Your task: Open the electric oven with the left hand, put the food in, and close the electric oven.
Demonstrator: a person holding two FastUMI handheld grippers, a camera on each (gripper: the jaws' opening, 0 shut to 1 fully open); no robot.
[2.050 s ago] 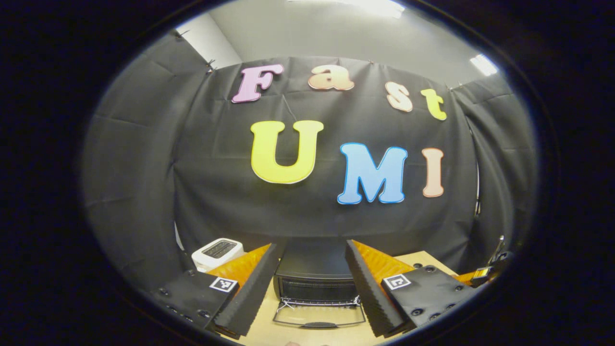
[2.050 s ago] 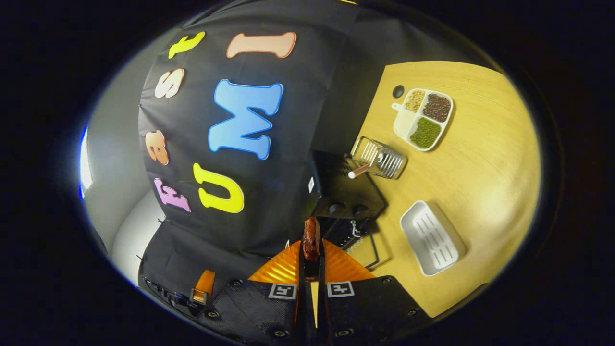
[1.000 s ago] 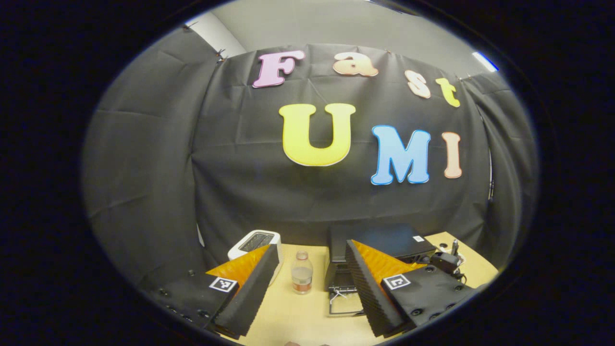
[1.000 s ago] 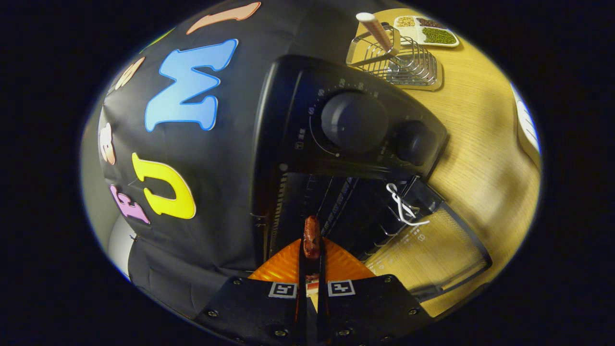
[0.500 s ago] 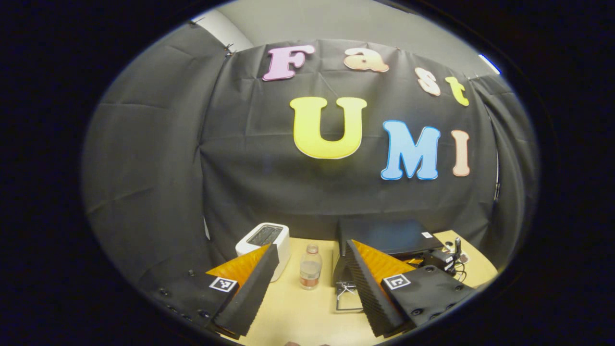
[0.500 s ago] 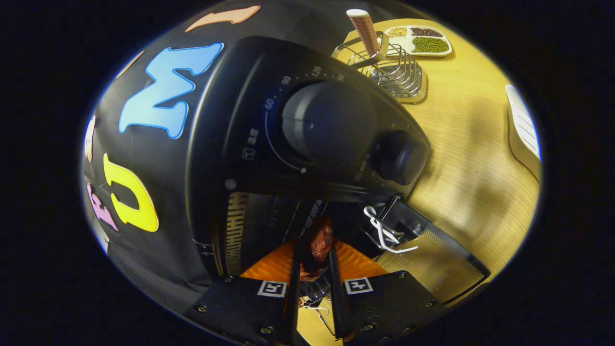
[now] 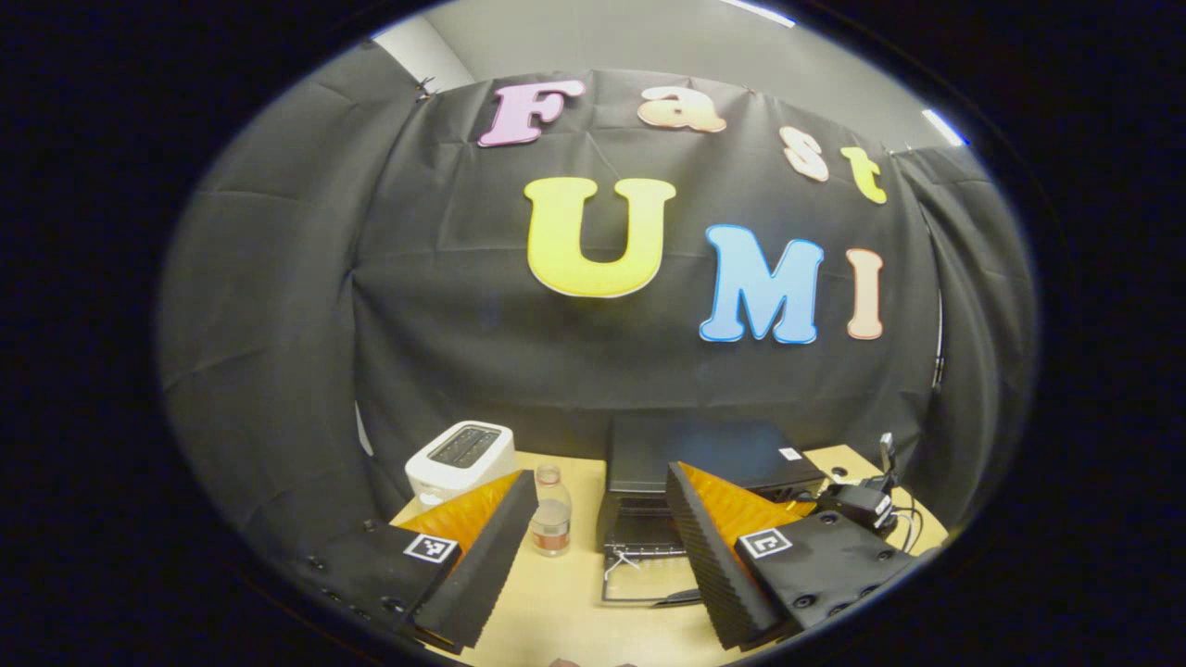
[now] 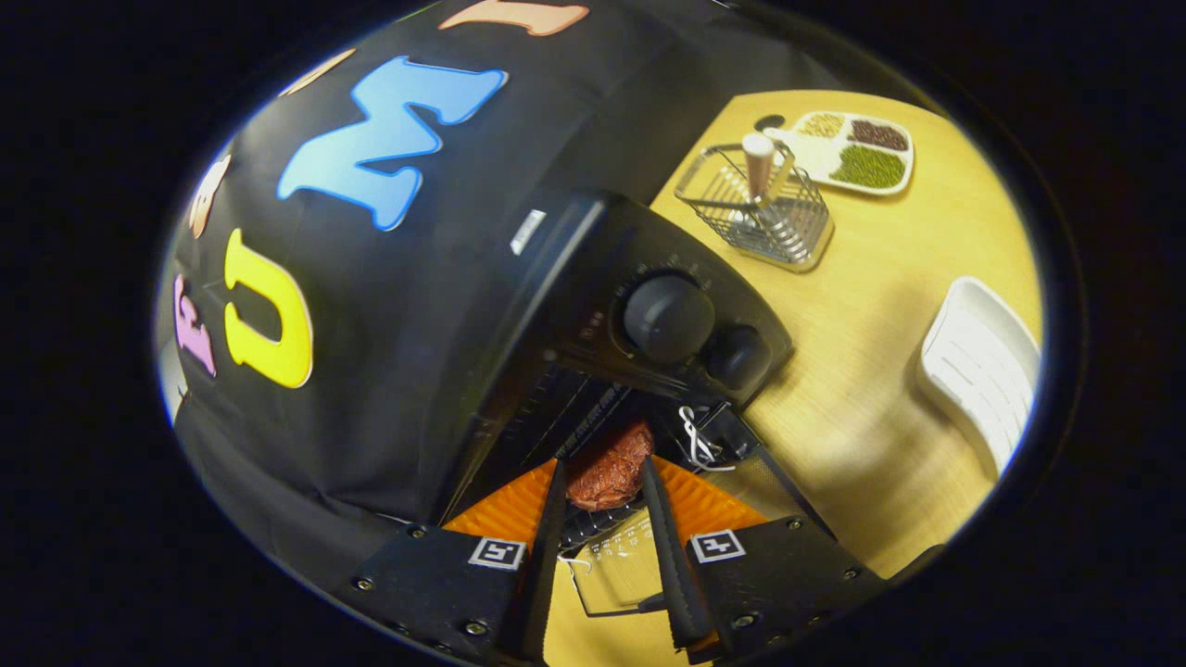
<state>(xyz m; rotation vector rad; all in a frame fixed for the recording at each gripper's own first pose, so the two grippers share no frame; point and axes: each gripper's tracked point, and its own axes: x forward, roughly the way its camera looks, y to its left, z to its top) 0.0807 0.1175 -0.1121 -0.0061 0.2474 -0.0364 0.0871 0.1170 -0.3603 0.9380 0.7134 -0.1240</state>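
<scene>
- The food [image 8: 609, 474], a reddish-brown piece, lies on the oven [image 8: 593, 315] rack behind the dropped door [image 8: 639, 556].
- My right gripper [image 8: 602, 519] stands parted around it; half a second ago the gap was narrower.
- My left gripper [image 7: 602, 556] gapes wide, holding nothing.
- Nearby: wire basket [image 8: 760, 208], white tray [image 8: 982, 371], toaster [image 7: 459, 459], bottle [image 7: 550, 523].

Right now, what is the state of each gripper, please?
Left gripper: open, holding nothing.
Right gripper: open, with the reddish food lying between its fingers at the oven mouth.
</scene>
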